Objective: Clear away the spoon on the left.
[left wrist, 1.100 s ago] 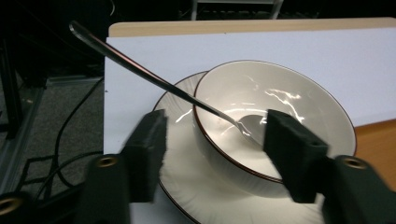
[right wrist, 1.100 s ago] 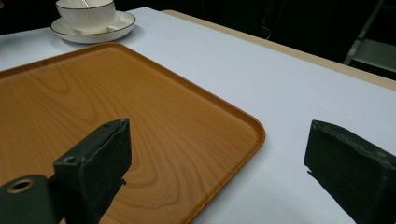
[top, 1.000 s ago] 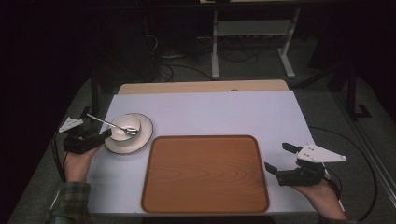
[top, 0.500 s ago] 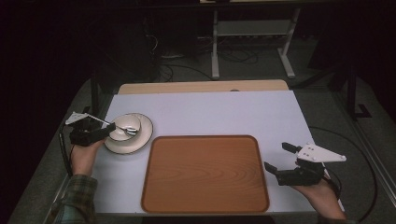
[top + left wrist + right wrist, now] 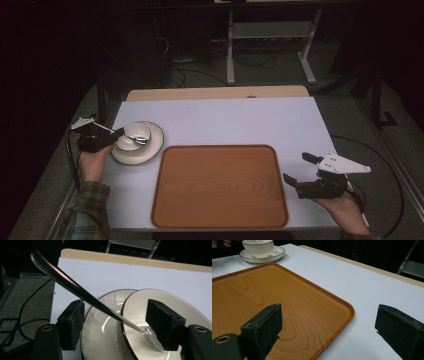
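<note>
A white bowl [image 5: 139,134] with a dark rim stands on its saucer [image 5: 150,150] at the table's left. A metal spoon [image 5: 82,293] rests in the bowl [image 5: 172,302], its handle slanting up and out to the left. My left gripper [image 5: 116,137] reaches in from the left. One jaw hangs over the saucer [image 5: 100,330] and the other inside the bowl. Its jaws have just been closing; the spoon handle and bowl rim lie between them, with the pads clear of both. My right gripper [image 5: 300,168] is open and holds nothing beside the wooden tray [image 5: 220,185].
The tray [image 5: 274,297] is bare and fills the near middle of the pale table cover [image 5: 240,120]. A wooden strip [image 5: 215,93] edges the far side. Beyond it are a metal stand [image 5: 270,35] and floor cables. The bowl [image 5: 258,246] sits far off in the right gripper view.
My left gripper has shifted a little right, onto the bowl's left side, and now straddles the spoon. The right hand and the tray have stayed put.
</note>
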`<state>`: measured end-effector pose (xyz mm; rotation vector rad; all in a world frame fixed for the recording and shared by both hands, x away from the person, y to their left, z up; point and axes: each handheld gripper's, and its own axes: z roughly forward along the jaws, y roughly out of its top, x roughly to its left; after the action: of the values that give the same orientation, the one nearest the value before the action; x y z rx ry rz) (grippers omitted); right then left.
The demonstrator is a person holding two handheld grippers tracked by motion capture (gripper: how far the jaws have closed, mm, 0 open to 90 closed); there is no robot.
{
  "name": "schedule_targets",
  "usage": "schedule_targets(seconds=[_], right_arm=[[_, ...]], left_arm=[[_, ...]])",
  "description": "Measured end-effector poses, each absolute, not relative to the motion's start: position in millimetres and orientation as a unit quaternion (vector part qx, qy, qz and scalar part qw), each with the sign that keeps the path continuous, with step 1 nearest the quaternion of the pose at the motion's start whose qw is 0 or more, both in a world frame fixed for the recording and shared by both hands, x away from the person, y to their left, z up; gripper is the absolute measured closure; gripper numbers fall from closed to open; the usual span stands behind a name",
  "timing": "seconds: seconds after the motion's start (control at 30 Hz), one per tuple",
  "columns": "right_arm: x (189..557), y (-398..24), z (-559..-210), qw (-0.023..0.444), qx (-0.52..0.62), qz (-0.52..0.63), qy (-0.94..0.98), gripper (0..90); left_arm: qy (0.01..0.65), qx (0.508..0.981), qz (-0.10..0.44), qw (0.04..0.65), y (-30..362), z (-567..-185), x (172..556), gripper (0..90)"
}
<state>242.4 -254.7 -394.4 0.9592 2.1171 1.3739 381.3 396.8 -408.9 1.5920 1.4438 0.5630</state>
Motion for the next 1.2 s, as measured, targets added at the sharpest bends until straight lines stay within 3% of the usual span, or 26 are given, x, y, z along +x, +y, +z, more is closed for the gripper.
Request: schedule_targets(seconds=[0.37, 1.2], right_arm=[[241.7, -255.9, -394.3, 0.221, 0.346, 0.495, 0.766, 6.8], [240.9, -257.2, -393.1, 0.225, 0.345, 0.494, 0.766, 6.8]], left_arm=[[0.575, 0.646, 0.224, 0.45, 398.6, -410.6, 377.6, 50.6], [0.552, 0.659, 0.239, 0.452, 388.7, -399.0, 372.8, 69.0]])
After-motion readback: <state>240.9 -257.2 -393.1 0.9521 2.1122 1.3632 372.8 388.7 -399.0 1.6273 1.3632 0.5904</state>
